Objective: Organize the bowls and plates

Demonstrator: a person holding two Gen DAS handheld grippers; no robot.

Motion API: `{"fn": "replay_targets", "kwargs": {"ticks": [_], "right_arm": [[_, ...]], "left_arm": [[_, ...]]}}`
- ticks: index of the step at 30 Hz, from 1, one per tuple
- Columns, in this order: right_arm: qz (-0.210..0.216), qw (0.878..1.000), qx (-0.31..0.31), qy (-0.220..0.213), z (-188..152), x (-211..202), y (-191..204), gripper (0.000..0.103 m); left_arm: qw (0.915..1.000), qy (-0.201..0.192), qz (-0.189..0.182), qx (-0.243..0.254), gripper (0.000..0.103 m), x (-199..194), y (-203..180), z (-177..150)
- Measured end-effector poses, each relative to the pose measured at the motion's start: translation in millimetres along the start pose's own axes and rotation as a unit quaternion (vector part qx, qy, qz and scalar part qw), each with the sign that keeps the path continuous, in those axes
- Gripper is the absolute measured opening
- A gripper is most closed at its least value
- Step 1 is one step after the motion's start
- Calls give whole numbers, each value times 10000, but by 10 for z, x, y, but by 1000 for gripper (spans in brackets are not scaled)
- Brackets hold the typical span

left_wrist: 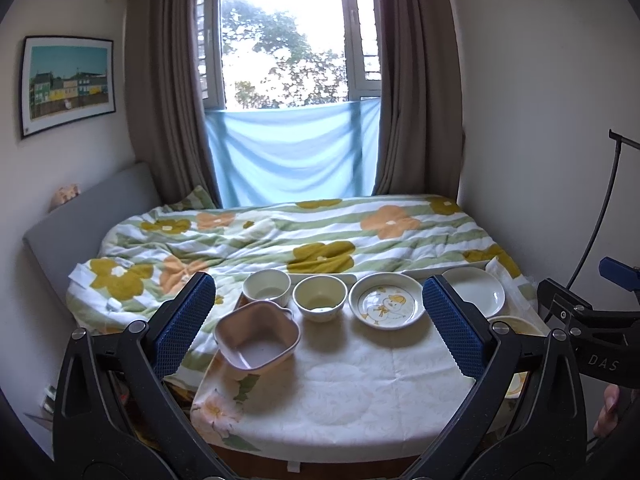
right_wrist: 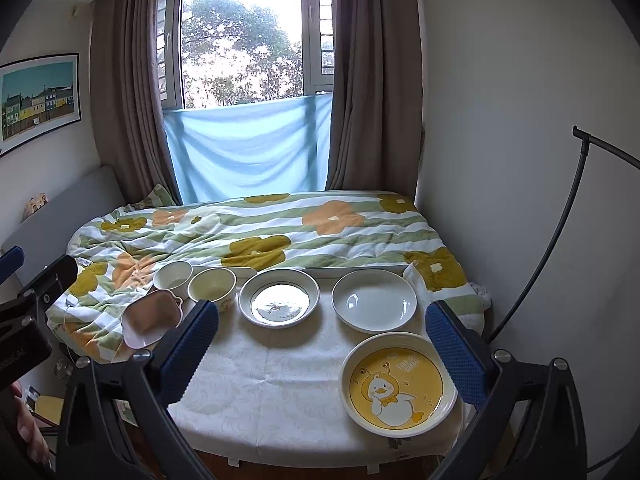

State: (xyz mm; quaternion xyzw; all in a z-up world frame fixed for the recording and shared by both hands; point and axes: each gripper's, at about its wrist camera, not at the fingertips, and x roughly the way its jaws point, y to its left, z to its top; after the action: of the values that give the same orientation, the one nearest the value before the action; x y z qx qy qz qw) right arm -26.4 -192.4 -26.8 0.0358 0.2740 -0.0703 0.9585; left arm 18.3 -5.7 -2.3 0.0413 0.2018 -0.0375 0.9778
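A: Left wrist view, starting at the left edge. The left gripper [left_wrist: 318, 318] has its jaws spread wide with nothing between them; its blue pads [left_wrist: 186, 322] frame the table. The pink square bowl [left_wrist: 258, 336] sits tilted at the table's left edge, lower centre-left of the frame, overhanging the cloth toward the bed.

B: And behind it?

A: A white ribbed bowl [left_wrist: 267, 286], just beside it a cream bowl [left_wrist: 320, 296], then a shallow duck-print dish [left_wrist: 387, 300], then a plain white plate [left_wrist: 476, 290] partly hidden by the right pad. All stand on the white tablecloth [left_wrist: 340, 380].

B: Right wrist view?

A: At the far left, part of the other gripper's black body shows. The right gripper [right_wrist: 322, 342] is likewise spread apart and holds nothing. Left to right along the far edge: pink square bowl [right_wrist: 150, 318], white ribbed bowl [right_wrist: 173, 276], cream bowl [right_wrist: 213, 286], duck-print dish [right_wrist: 279, 298] with glare on its centre, plain white plate [right_wrist: 374, 300]. Lower right, near the table's front edge, lies a yellow duck plate [right_wrist: 398, 386], its rim passing behind the right pad [right_wrist: 456, 356].

B: Surroundings?

A: A flowered quilt [right_wrist: 260, 236] covers the bed behind the table; window [right_wrist: 240, 40] with brown curtains above; a framed picture [right_wrist: 38, 96] upper left; a black curved stand [right_wrist: 560, 220] on the right.
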Motion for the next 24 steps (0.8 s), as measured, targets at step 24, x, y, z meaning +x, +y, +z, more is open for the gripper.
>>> {"fn": "replay_targets", "kwargs": {"ticks": [24], "right_arm": [[12,10000,-43,79,-26,66,31,103]], "left_arm": [[9998,152,-77,45,103,79,-27,11]]}}
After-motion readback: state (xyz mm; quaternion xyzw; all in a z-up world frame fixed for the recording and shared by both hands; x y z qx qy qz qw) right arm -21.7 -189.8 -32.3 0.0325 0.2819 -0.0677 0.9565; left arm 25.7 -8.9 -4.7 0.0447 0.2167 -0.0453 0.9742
